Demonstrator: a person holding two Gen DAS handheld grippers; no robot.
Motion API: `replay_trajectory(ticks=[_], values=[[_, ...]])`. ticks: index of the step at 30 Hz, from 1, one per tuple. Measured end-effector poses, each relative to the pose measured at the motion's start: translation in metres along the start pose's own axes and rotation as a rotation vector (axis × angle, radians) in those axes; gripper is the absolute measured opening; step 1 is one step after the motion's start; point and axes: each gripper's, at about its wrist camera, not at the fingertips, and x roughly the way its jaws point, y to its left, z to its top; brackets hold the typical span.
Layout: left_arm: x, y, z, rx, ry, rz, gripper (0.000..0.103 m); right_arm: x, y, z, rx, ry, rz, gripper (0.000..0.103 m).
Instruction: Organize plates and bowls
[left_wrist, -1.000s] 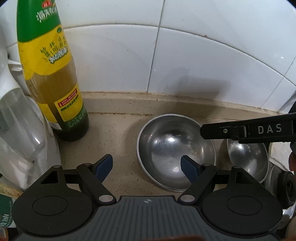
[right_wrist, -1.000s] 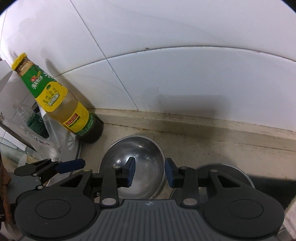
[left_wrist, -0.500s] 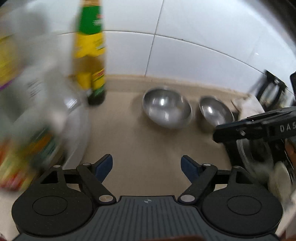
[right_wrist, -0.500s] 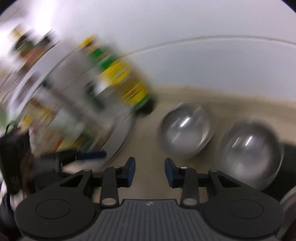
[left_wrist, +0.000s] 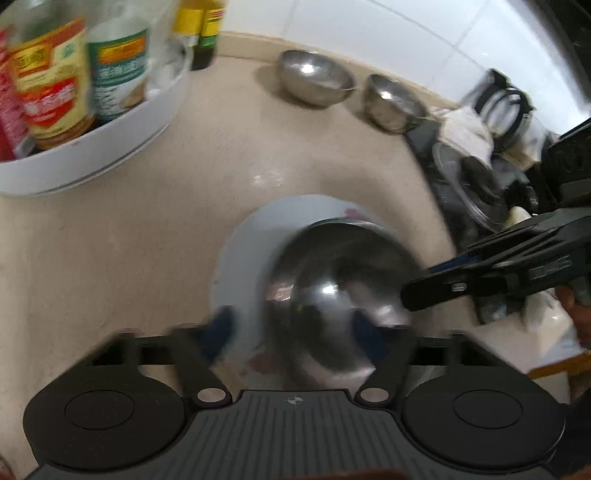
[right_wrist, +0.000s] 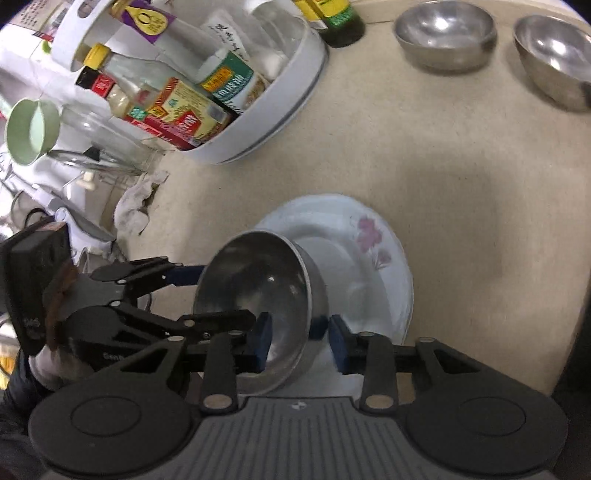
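A steel bowl (right_wrist: 258, 291) stands tilted on a white plate with a pink flower (right_wrist: 365, 266) near the counter's front edge. My right gripper (right_wrist: 297, 341) is open, its fingers straddling the bowl's rim, one inside and one outside. My left gripper (left_wrist: 295, 332) is open and blurred, its fingers on either side of the same bowl (left_wrist: 332, 295), with the plate (left_wrist: 251, 251) beneath. Two more steel bowls stand side by side at the back wall, a wide one (right_wrist: 443, 33) and a smaller one (right_wrist: 554, 51); both show in the left wrist view (left_wrist: 314, 77) (left_wrist: 391, 99).
A white round caddy (right_wrist: 258, 122) full of sauce bottles stands at the back left. A dark sauce bottle (right_wrist: 340, 22) stands beside it. A glass lid and cloth (left_wrist: 469, 147) lie by the stove at the right. A green cup (right_wrist: 31, 129) sits far left.
Both grippers have pulled back from the two bowls at the wall to the near bowl on the plate. The right gripper's fingers now straddle its rim.
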Motion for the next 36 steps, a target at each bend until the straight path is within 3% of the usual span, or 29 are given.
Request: replay_trajectory(ticks=[2,7,13,17,20,28,33,36], values=[[0.001,0.001,0.003,-0.019,-0.004,0.001,0.06,0.003,0.001,-0.005,0.018,-0.017,-0.005,0.018],[-0.006,-0.011,0.017,0.044,-0.05,0.014,0.059,0.002,0.002,-0.005,0.048,-0.077,-0.043,0.015],[-0.021,-0.033,0.09,0.108,-0.199,-0.018,0.061,-0.047,-0.004,0.026,0.049,-0.261,-0.075,0.014],[-0.019,-0.059,0.146,0.198,-0.297,0.002,0.063,-0.078,-0.006,0.064,0.036,-0.378,-0.133,0.014],[-0.005,-0.066,0.183,0.214,-0.323,0.009,0.063,-0.095,-0.016,0.099,0.048,-0.436,-0.166,0.014],[0.06,-0.056,0.243,0.172,-0.288,0.042,0.062,-0.085,-0.075,0.177,0.074,-0.443,-0.232,0.014],[0.098,-0.044,0.254,0.153,-0.23,0.05,0.061,-0.058,-0.11,0.201,0.112,-0.387,-0.265,0.015],[0.103,-0.035,0.258,0.146,-0.247,0.079,0.064,-0.049,-0.12,0.207,0.143,-0.396,-0.255,0.017]])
